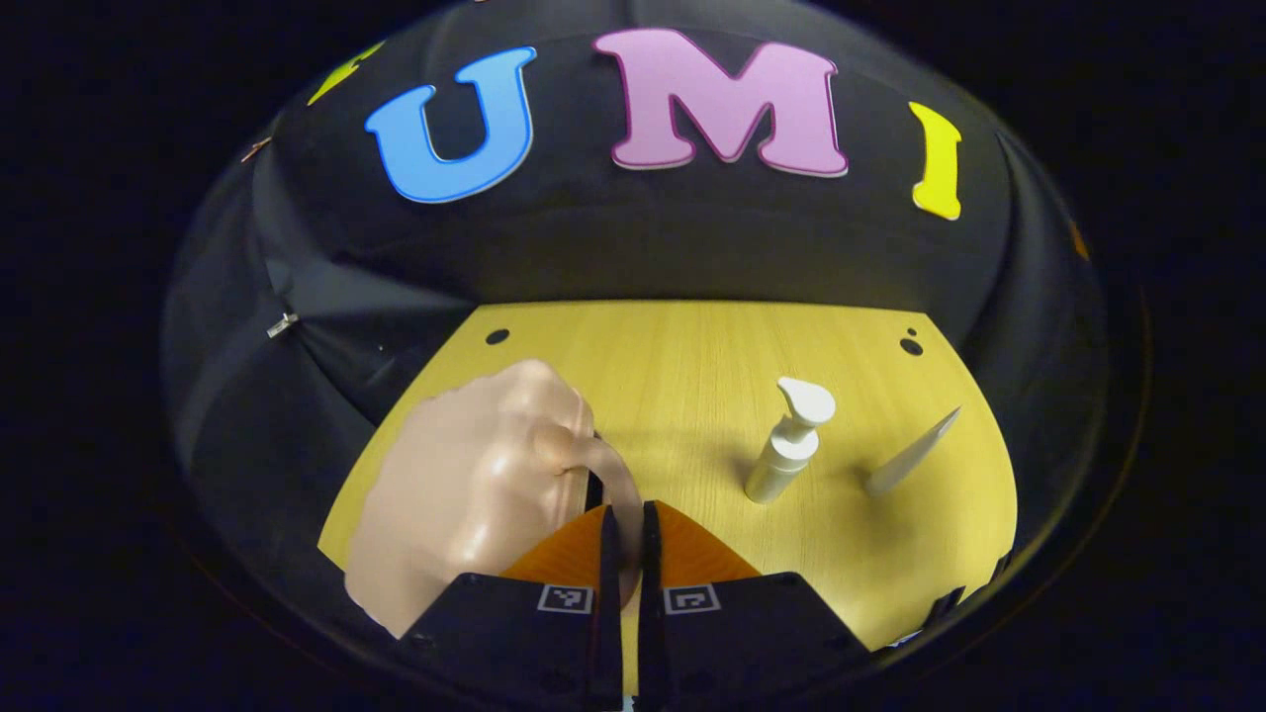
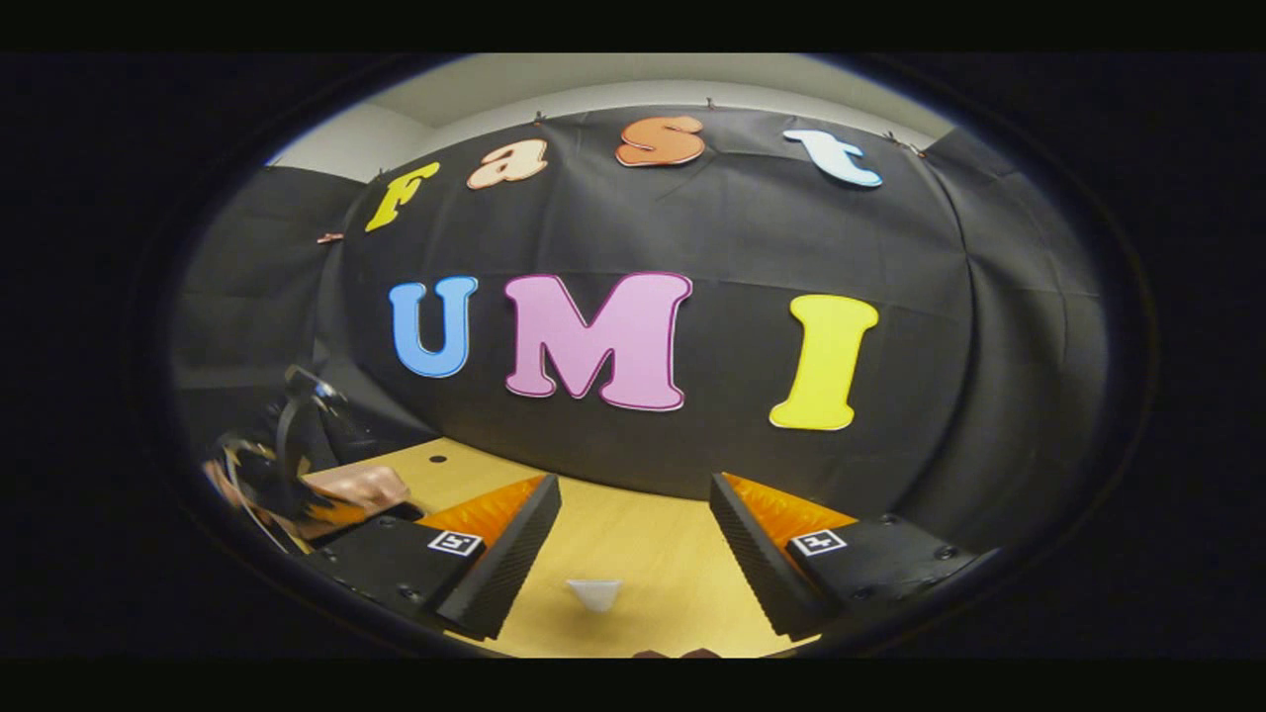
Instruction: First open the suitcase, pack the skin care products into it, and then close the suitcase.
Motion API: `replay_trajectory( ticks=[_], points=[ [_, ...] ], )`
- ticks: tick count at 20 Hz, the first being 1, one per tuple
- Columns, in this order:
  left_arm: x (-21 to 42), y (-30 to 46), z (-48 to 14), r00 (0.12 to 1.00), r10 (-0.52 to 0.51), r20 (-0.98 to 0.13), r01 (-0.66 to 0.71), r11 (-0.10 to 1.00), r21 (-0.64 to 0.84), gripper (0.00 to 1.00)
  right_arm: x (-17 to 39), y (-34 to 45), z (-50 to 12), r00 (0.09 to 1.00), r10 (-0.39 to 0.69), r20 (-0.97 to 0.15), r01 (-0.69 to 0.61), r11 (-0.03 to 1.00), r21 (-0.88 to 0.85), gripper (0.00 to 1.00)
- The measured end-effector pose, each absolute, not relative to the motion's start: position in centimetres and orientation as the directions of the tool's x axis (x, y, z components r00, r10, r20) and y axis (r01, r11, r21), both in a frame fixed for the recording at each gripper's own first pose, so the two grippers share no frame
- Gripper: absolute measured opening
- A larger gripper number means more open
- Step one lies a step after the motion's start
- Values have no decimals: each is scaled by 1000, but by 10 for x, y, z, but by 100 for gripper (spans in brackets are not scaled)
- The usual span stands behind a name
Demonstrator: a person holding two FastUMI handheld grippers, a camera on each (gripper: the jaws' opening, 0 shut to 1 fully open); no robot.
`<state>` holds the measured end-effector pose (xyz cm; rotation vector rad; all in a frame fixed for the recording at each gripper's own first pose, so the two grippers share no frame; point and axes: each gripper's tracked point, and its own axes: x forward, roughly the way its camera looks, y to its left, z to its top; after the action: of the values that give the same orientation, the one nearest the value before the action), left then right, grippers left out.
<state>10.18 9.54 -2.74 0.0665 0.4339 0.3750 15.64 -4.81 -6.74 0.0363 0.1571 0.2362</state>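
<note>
A small peach suitcase [image 1: 465, 494] lies closed on the left of the yellow wooden table [image 1: 692, 356]. My left gripper [image 1: 625, 509] is shut on the looped handle [image 1: 603, 457] at its right side. A white pump bottle [image 1: 789, 445] stands upright to the right, and a white tube [image 1: 912, 453] stands tilted beyond it. In the right gripper view my right gripper [image 2: 633, 485] hangs open above the table, with a small white item [image 2: 594, 593] low between its fingers, untouched. Far left there, the left gripper [image 2: 287, 465] sits at the suitcase [image 2: 358, 485].
Black cloth walls close off the table's back and sides. Small dark holes [image 1: 911, 346] mark the table's far corners. Bare tabletop lies between the suitcase and the bottle.
</note>
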Motion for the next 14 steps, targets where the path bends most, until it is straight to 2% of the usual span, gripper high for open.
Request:
replay_trajectory(
  ticks=[3,5,7,10,14],
  points=[
    [56,166,47,836,477,-273,-439,878,191,11,157,-39,-75,958,232,-169,-227,973,48,96],
    [31,221,72,808,541,-235,-501,840,209,14,161,-26,-73,956,236,-171,-231,972,53,97],
    [9,283,84,777,595,-205,-555,801,223,10,166,-8,-67,957,242,-162,-238,970,48,97],
    [-7,361,78,743,637,-203,-611,771,180,11,171,20,-62,951,264,-163,-257,964,61,97],
    [-25,469,38,670,692,-269,-671,719,181,11,175,42,-51,958,245,-152,-243,970,31,97]
  ],
)
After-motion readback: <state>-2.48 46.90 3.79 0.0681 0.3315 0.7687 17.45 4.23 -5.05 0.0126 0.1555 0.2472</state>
